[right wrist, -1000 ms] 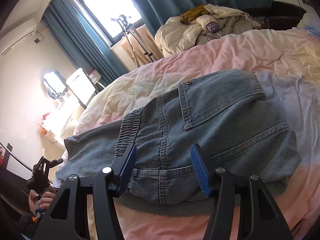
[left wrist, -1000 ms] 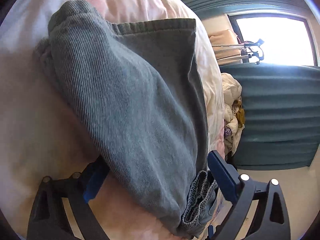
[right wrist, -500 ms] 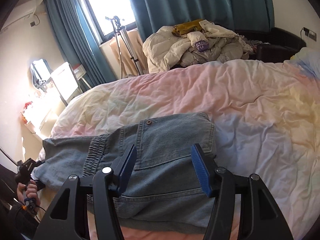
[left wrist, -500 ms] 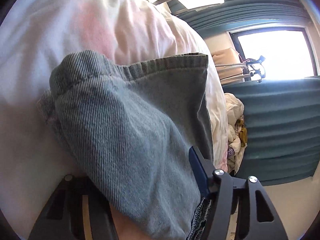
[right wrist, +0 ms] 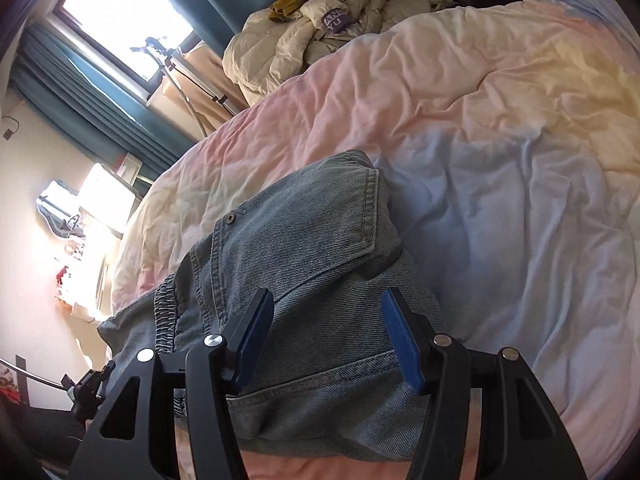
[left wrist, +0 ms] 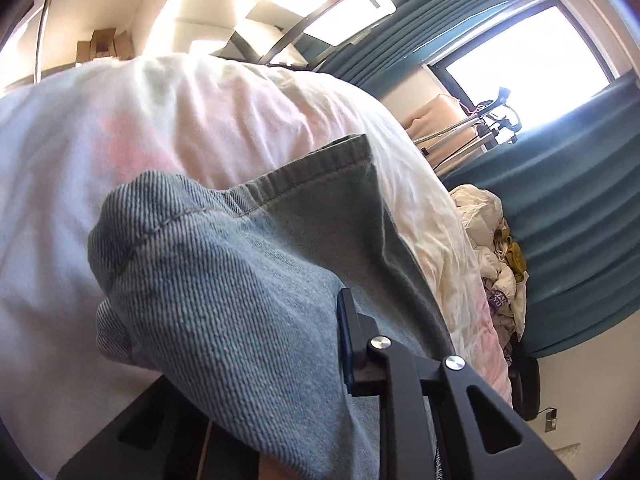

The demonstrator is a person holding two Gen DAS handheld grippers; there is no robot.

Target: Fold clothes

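**Denim Piled on the Pastel Duvet**

On the rumpled pink, yellow and pale-blue duvet [right wrist: 500, 128] we find the jeans [right wrist: 304, 256] lying in a loose heap, back pocket uppermost with its small metal button visible, the elastic waistband bunched toward the left of the right wrist view. Our right gripper [right wrist: 328, 332] sits low over the near edge of the jeans with its two blue-padded fingers [right wrist: 400, 340] spread well apart; the denim shows between them, yet the pads close on nothing.

From the left wrist view we look along a thick fold of the same jeans [left wrist: 248, 300], a hemmed leg end stretching away across the duvet [left wrist: 192, 120]. Our left gripper [left wrist: 256, 364] is largely buried: only one blue pad and its black finger [left wrist: 352, 344] show, pressed against the cloth, while the other finger is hidden beneath the fold. Denim fills the space between them, but we cannot tell whether the tongs are clamped on it or merely draped by it.

Beyond the bed we see a pile of cream and mustard clothing [right wrist: 320, 12], teal curtains [left wrist: 572, 220], a bright window [right wrist: 120, 12] and a tripod [right wrist: 184, 76] standing beside it.
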